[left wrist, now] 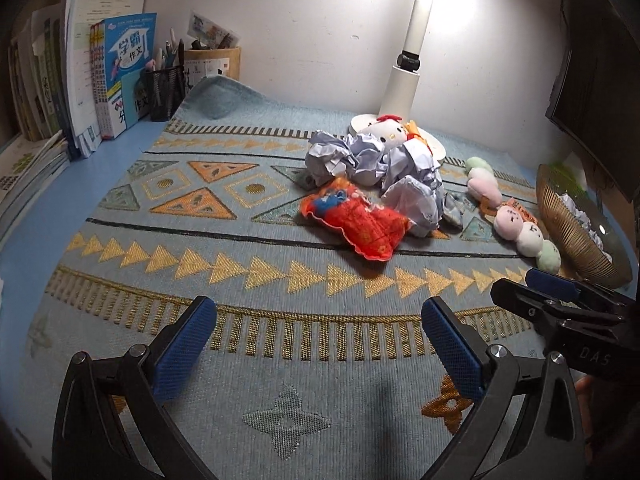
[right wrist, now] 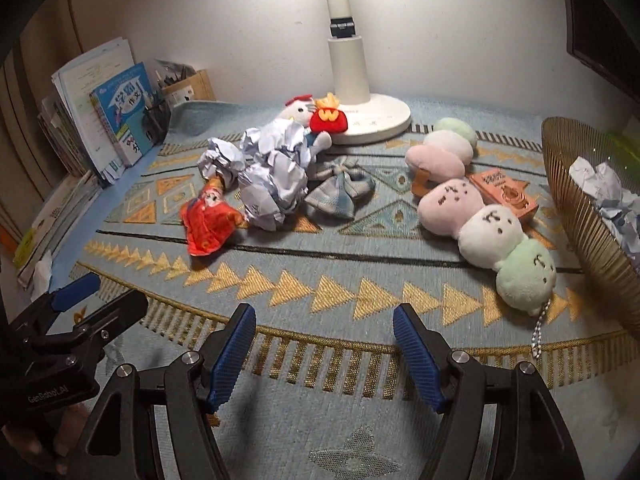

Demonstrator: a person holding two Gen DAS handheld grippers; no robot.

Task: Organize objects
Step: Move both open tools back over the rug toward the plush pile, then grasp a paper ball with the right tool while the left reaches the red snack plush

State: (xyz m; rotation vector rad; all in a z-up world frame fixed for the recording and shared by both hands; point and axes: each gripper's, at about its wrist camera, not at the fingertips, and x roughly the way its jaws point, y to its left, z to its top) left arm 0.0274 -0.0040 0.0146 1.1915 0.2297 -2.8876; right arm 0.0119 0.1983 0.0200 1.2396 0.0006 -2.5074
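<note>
Several crumpled paper balls (left wrist: 376, 164) (right wrist: 272, 176) lie piled mid-mat, touching a red plush (left wrist: 356, 224) (right wrist: 208, 220) and a white cat plush (left wrist: 384, 130) (right wrist: 298, 110). To the right lie a pastel three-ball plush (left wrist: 520, 228) (right wrist: 492, 232), a second one (right wrist: 444, 148), a small orange box (right wrist: 504, 192) and a blue-grey cloth pouch (right wrist: 340, 192). A gold wire basket (left wrist: 568, 220) (right wrist: 580, 208) at the far right holds crumpled paper. My left gripper (left wrist: 320, 344) is wide open over bare mat, well short of the pile. My right gripper (right wrist: 325, 356) is open and empty, beside it.
A white lamp base (right wrist: 380, 112) stands behind the pile with a small red plush (right wrist: 330, 118) against it. Books (left wrist: 120, 76), a mesh pen cup (left wrist: 164, 92) and a wooden box (left wrist: 212, 64) line the back left. A dark monitor (left wrist: 600, 80) hangs at the right.
</note>
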